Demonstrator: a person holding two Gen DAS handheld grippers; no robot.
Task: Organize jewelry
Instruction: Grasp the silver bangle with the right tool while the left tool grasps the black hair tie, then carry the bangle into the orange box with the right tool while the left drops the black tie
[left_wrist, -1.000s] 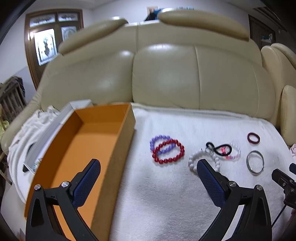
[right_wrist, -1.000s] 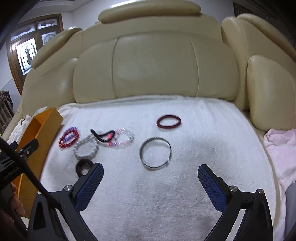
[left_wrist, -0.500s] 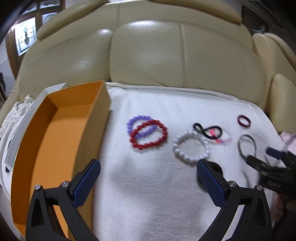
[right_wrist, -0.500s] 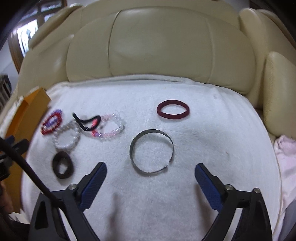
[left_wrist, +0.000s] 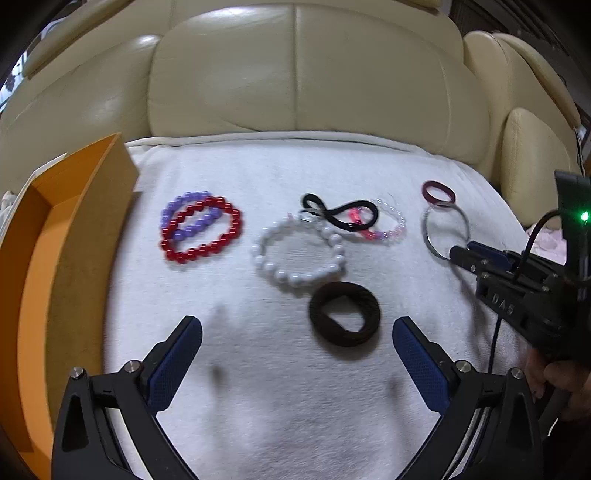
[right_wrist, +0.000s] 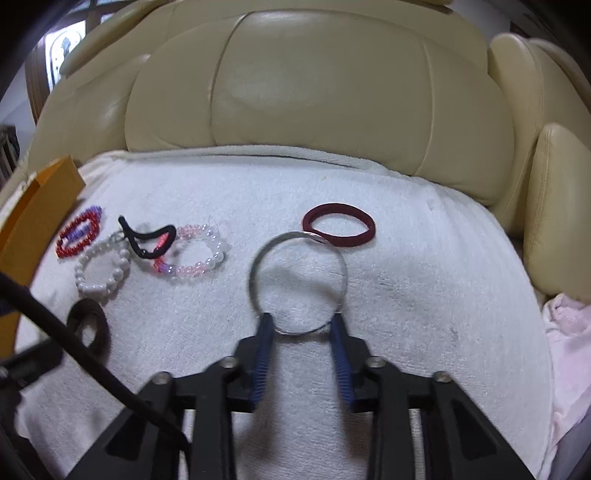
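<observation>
My right gripper (right_wrist: 300, 322) has its jaws closed in on the near edge of a silver bangle (right_wrist: 258, 258) that lies on the white towel (right_wrist: 424, 314); it also shows in the left wrist view (left_wrist: 428, 236). My left gripper (left_wrist: 295, 336) is open and empty, just in front of a black scrunchie (left_wrist: 369, 314). Beyond it lie a white bead bracelet (left_wrist: 266, 258), red (left_wrist: 236, 225) and purple (left_wrist: 177, 203) bead bracelets, a black hair tie (left_wrist: 332, 216), a pink bead bracelet (left_wrist: 397, 225) and a maroon hair tie (right_wrist: 364, 225).
An orange open box (left_wrist: 37, 258) stands at the towel's left edge. The cream leather sofa back (left_wrist: 295, 74) rises behind. A pink cloth (right_wrist: 569, 332) lies at the right. The right gripper body (left_wrist: 524, 291) and its cable sit at the right of the left wrist view.
Both grippers moved forward and down toward the towel. My right gripper's jaws narrowed from wide open onto the silver bangle. The left gripper shifted right, away from the box.
</observation>
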